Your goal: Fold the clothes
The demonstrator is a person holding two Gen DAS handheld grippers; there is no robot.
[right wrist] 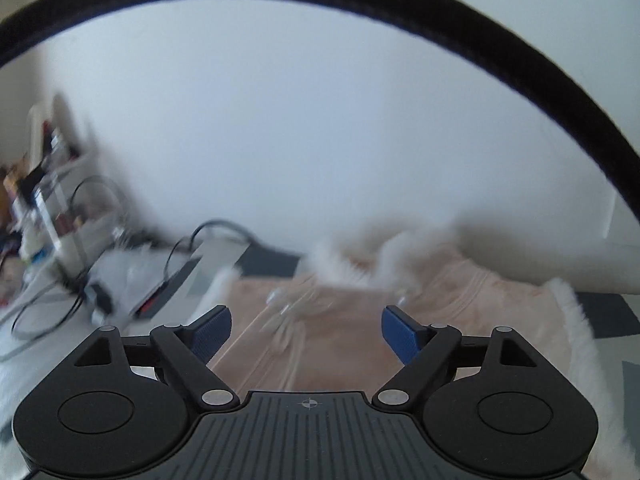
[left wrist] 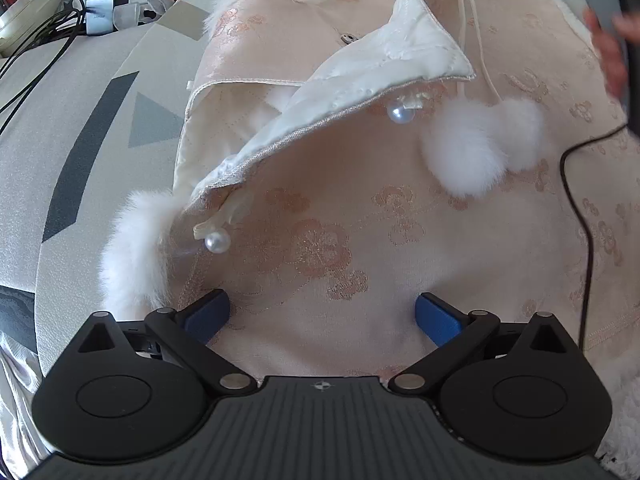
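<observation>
A peach brocade garment [left wrist: 360,216] with white fur trim lies spread on a patterned cover. Its cream-lined front flap [left wrist: 360,88] is turned back, two pearl buttons [left wrist: 218,241] show, and two white pom-poms [left wrist: 480,144] on cords rest on it. My left gripper [left wrist: 322,314] hangs just above the cloth, pointing steeply down, jaws wide open and empty. In the blurred right wrist view the same garment [right wrist: 352,320] stretches ahead, and my right gripper [right wrist: 306,332] is open above it with nothing between its blue pads.
A grey and cream geometric cover [left wrist: 92,168] lies under the garment. Cables and a small grey box [left wrist: 106,12] sit at the far left. A thin black cable [left wrist: 576,200] crosses the garment's right side. A hand [left wrist: 612,52] shows at upper right. A thick black cord [right wrist: 360,0] arcs overhead.
</observation>
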